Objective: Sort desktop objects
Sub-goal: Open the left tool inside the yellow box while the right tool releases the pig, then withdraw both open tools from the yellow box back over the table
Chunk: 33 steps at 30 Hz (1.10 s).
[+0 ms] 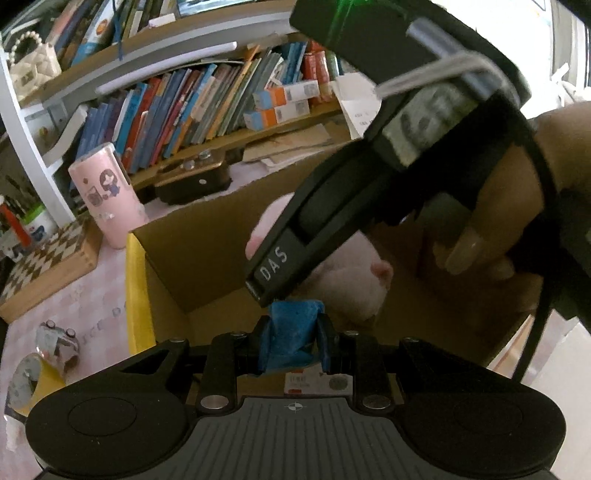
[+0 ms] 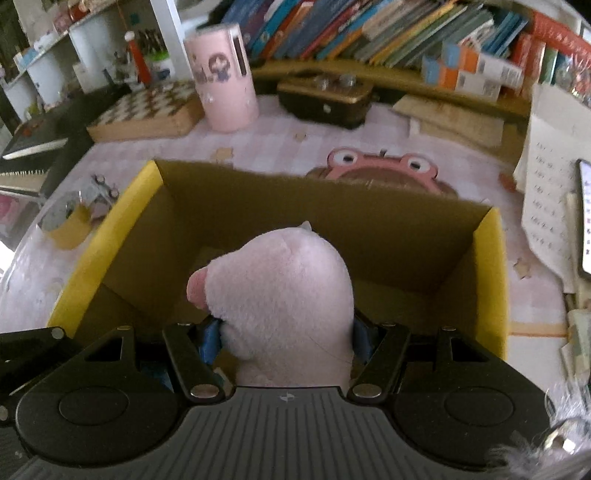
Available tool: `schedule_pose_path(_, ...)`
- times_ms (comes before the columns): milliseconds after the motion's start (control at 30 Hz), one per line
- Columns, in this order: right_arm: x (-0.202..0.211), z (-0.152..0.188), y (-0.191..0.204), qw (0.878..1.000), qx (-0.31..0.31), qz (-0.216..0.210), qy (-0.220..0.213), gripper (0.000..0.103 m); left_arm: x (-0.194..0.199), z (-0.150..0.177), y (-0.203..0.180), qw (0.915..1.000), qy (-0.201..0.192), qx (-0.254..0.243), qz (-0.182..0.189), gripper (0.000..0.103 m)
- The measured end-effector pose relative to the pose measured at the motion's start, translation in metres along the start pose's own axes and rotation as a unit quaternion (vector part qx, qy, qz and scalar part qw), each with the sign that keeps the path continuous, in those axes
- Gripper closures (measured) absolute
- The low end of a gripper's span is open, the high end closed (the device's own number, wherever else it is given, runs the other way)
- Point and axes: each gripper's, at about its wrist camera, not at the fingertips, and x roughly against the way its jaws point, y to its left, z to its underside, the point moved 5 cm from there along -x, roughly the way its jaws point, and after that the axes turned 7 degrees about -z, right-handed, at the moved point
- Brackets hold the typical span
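A pink plush toy is clamped between the blue-padded fingers of the right gripper and is held over the open cardboard box, whose outer faces are yellow. In the left wrist view the same toy is seen low inside the box, partly hidden by the right gripper's black body and by the hand that carries it.

The left gripper is closed, its blue pads pressed together with nothing gripped between them, and it is pointed down toward the near wall of the box.

The box is set on a table covered by a pink checked cloth. On that cloth, behind the box, a pink cylinder with a cartoon figure is stood upright beside a chessboard. A pink frog-faced object is seen just behind the far wall of the box. A tape roll lies to the left of the box. Shelves of books are ranged along the back.
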Motion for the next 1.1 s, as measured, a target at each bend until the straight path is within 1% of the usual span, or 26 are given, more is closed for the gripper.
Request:
schedule_pose_path(133,-0.005,-0.001,-0.001,1.0,-0.01,0.001,0.008,0.039,0.0,0.0,0.002,1.0,-0.002,0.002,-0.001,0.078)
schedule_pose_path(233,-0.006,-0.002,0.0,1.0,-0.008,0.003,0.006,0.035,0.002,-0.001,0.004,1.0,-0.008,0.002,-0.002,0.075)
schedule_pose_path(267,-0.006,-0.003,0.0,1.0,-0.007,0.002,0.005,0.033,0.002,-0.002,0.004,0.9999,-0.011,0.003,-0.001,0.074)
schedule_pose_path(333,-0.002,-0.002,0.003,1.0,-0.002,0.003,-0.004,0.027,0.006,-0.003,0.006,0.9998,-0.017,0.006,-0.003,0.069)
schedule_pose_path(367,0.0,-0.003,0.003,1.0,0.001,0.003,-0.01,0.022,0.008,-0.003,0.007,0.9997,-0.021,0.007,-0.004,0.064)
schedule_pose_path(400,0.004,-0.003,0.005,1.0,0.004,0.002,-0.02,0.019,0.01,-0.004,0.008,0.9996,-0.025,0.008,-0.007,0.057)
schedule_pose_path(433,0.009,-0.004,0.007,1.0,0.006,0.003,-0.029,0.019,0.013,-0.004,0.009,0.9994,-0.03,0.009,-0.013,0.051)
schedule_pose_path(467,0.013,-0.005,0.009,0.999,0.006,0.006,-0.034,0.019,0.015,-0.004,0.01,0.9992,-0.035,0.009,-0.018,0.043)
schedule_pose_path(500,0.018,-0.006,0.011,0.999,0.009,0.007,-0.042,0.019,0.019,-0.005,0.012,0.9988,-0.042,0.01,-0.022,0.038)
schedule_pose_path(567,0.03,-0.007,0.015,0.998,0.016,0.01,-0.061,0.019,0.028,-0.007,0.014,0.998,-0.055,0.012,-0.028,0.034)
schedule_pose_path(633,0.041,-0.007,0.017,0.997,0.02,0.013,-0.08,0.019,0.037,-0.009,0.017,0.9972,-0.066,0.017,-0.03,0.032)
schedule_pose_path(700,0.055,-0.007,0.019,0.995,0.017,0.014,-0.102,0.019,0.047,-0.01,0.021,0.996,-0.077,0.026,-0.035,0.024)
schedule_pose_path(800,0.074,-0.005,0.021,0.991,0.015,0.019,-0.133,0.019,0.061,-0.011,0.028,0.9936,-0.097,0.041,-0.041,0.017)
schedule_pose_path(933,0.098,0.0,0.025,0.984,0.018,0.037,-0.173,0.019,0.081,-0.009,0.041,0.9897,-0.115,0.066,-0.053,0.014)
schedule_pose_path(1000,0.11,0.006,0.027,0.98,0.017,0.044,-0.191,0.018,0.09,-0.006,0.048,0.9875,-0.122,0.079,-0.06,0.011)
schedule_pose_path(1100,0.125,0.015,0.03,0.975,0.016,0.054,-0.216,0.018,0.103,0.0,0.061,0.9837,-0.131,0.1,-0.072,0.009)
